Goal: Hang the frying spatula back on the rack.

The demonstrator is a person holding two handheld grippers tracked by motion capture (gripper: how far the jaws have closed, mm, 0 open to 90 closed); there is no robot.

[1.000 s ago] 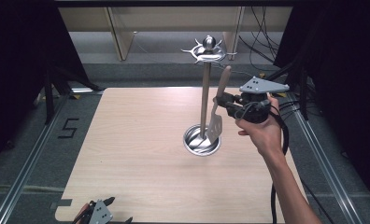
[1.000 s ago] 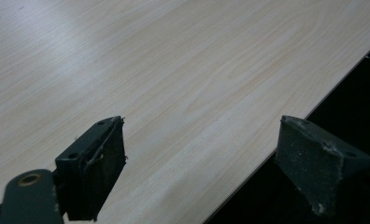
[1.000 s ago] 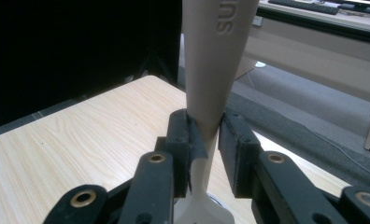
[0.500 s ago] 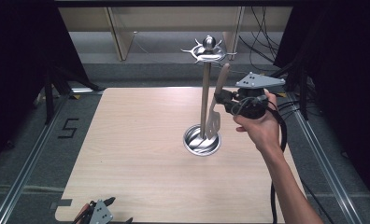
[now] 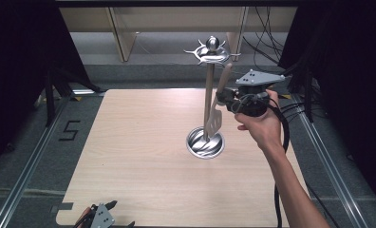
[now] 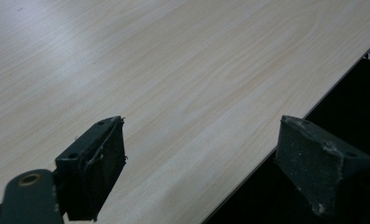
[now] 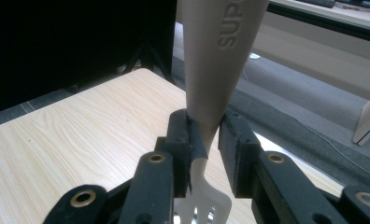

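Spatula (image 7: 220, 60) clamped in right gripper (image 7: 205, 140), top cropped, left gripper (image 6: 199, 163) wide, half off table (image 6: 183, 70).

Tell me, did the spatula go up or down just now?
Up. The right hand-held gripper, shut on the spatula, lifted it beside the rack's pole, and its blade now hangs above the round metal base. The rack and the left hand-held gripper stayed put.

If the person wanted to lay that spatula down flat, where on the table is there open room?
The widest bare stretch is the table's left half, between its left edge and the steel rack base. The near strip in front of the base is free too. It is crowded around the rack, where the right gripper holds the spatula, and at the near-left corner by the left gripper.
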